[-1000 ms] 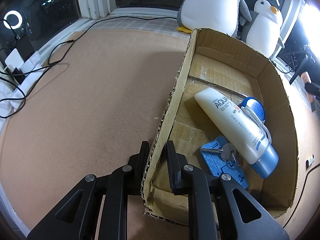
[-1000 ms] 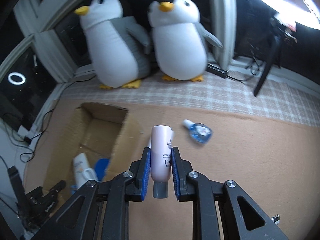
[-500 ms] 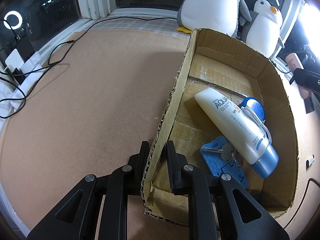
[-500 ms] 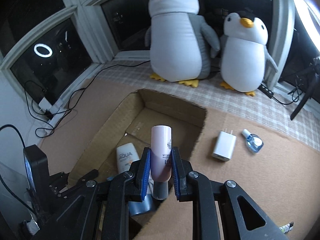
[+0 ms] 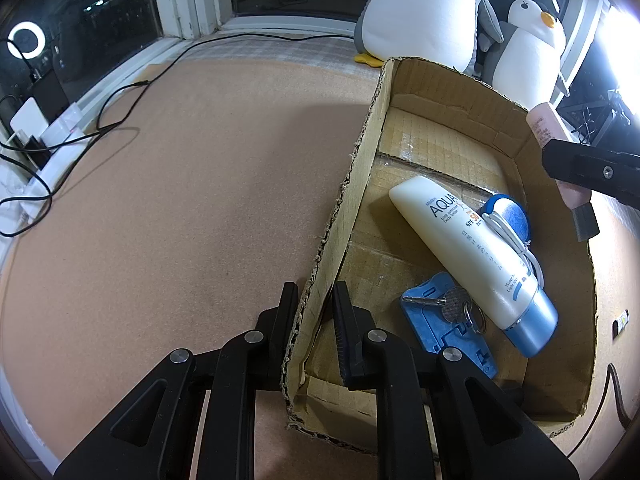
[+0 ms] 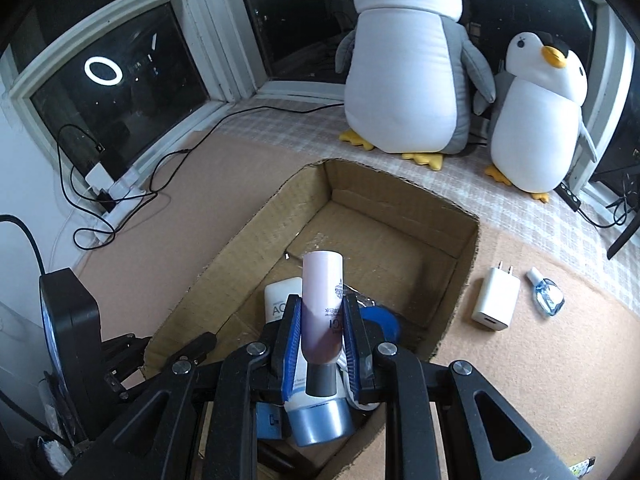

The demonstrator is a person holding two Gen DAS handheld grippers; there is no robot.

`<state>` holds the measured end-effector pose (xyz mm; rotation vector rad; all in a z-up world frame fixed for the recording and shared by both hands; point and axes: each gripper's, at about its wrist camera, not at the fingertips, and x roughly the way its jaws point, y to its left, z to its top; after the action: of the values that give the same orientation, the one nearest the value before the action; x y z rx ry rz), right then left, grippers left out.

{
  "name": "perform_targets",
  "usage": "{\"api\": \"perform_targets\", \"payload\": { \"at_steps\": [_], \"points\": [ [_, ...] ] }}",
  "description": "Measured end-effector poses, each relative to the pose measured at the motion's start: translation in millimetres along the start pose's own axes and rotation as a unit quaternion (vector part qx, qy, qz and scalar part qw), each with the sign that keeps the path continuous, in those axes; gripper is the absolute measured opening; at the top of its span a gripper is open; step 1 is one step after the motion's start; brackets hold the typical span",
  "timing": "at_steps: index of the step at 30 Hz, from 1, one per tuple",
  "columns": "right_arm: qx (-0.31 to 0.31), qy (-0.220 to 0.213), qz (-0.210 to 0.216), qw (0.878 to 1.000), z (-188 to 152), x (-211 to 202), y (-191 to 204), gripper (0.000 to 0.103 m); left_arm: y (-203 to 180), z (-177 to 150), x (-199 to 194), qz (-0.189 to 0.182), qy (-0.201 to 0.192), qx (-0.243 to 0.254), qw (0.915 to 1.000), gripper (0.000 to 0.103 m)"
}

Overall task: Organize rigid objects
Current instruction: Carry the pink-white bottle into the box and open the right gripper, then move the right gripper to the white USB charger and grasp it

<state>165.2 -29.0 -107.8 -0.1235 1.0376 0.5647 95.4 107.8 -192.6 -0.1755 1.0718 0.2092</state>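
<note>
On the brown worktop (image 5: pixel 180 200) sits an open cardboard box (image 6: pixel 400 216), its top flaps gone and its walls ragged at the edges. Inside it, a white sunscreen tube (image 5: pixel 468 248) with a blue cap lies slantwise across the floor of the box, resting partly on a flat blue plastic piece (image 5: pixel 440 324); a metal key (image 5: pixel 444 302) on a ring lies on that blue piece, touching the tube. Beside the tube, toward the right wall, lies a round blue object (image 5: pixel 510 216) wrapped with a white cord. The left tongs (image 5: pixel 316 308) are pinched onto the near left wall of the box, one finger outside and one inside the cardboard. The right tongs (image 6: pixel 322 328) are clamped on a pale pink bottle (image 6: pixel 322 300) with a grey cap, held with the cap toward the camera, above the box's interior over the sunscreen tube. Outside the box, to its right on the worktop, lie a white charger plug (image 6: pixel 496 298) and, just beside it, a small clear blue bottle (image 6: pixel 550 292). Two plush penguins (image 6: pixel 408 64) stand behind the box by the dark window.
</note>
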Motion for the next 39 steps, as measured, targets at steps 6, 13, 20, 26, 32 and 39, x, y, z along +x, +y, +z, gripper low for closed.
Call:
{"api": "perform_targets", "payload": {
  "at_steps": [6,13,20,26,32,39],
  "points": [
    [-0.006,-0.003,-0.002,1.0,0.4,0.4,3.2,0.027,-0.2,0.0,-0.6,0.0,0.0,0.0,1.0,0.016],
    [-0.006,-0.028,-0.014,0.999,1.8,-9.0,2.0,0.066,-0.3,-0.1,-0.9,0.0,0.0,0.0,1.0,0.016],
    [-0.006,-0.023,-0.019,1.0,1.8,-8.3,-2.3,0.067,-0.1,0.1,-0.7,0.0,0.0,0.0,1.0,0.016],
    [-0.006,-0.025,-0.024,0.999,0.8,-13.8,-8.9,0.067,-0.6,-0.3,-0.9,0.0,0.0,0.0,1.0,0.016],
    [0.002,-0.033,-0.023,0.999,-6.3,-25.9,-30.1,0.067,-0.8,-0.4,-0.9,0.0,0.0,-0.001,1.0,0.016],
    [0.025,-0.033,-0.04,0.998,-22.3,-39.7,-77.5,0.067,-0.7,-0.2,-0.8,0.0,0.0,0.0,1.0,0.016]
  ]
}}
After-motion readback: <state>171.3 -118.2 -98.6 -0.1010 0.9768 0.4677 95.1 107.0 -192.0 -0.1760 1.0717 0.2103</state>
